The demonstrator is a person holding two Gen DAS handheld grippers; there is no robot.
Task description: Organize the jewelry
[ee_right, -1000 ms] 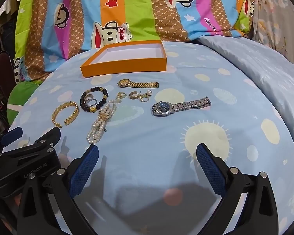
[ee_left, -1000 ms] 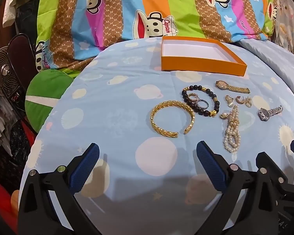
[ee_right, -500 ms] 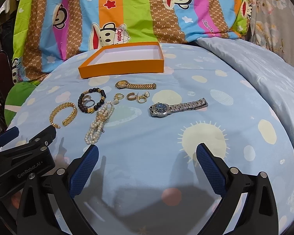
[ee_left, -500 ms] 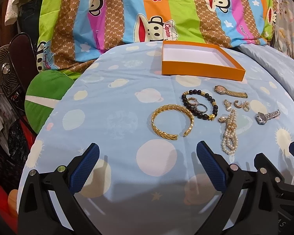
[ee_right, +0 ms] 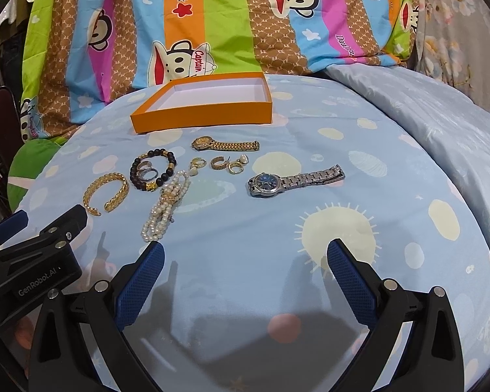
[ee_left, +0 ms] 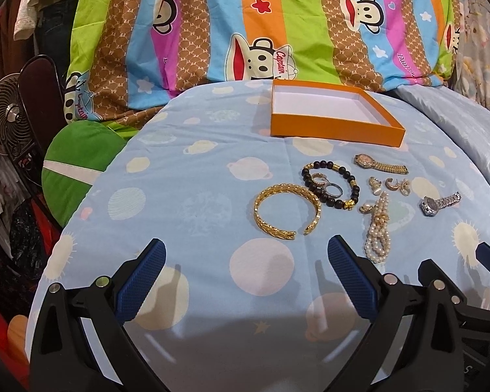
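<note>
Both views drawn slightly back since a second ago, jewelry unmoved; left gripper [ee_left: 245,271] and right gripper [ee_right: 245,272] spread, empty; gold bangle [ee_left: 286,213], silver watch [ee_right: 295,180] on blue sheet [ee_left: 179,196] before orange box [ee_right: 202,106]

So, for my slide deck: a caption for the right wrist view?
Open right gripper above a bedsheet, facing scattered jewelry and an empty orange box.

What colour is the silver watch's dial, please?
Dark blue; the silver metal-band wristwatch shows it best in the right wrist view.
</note>
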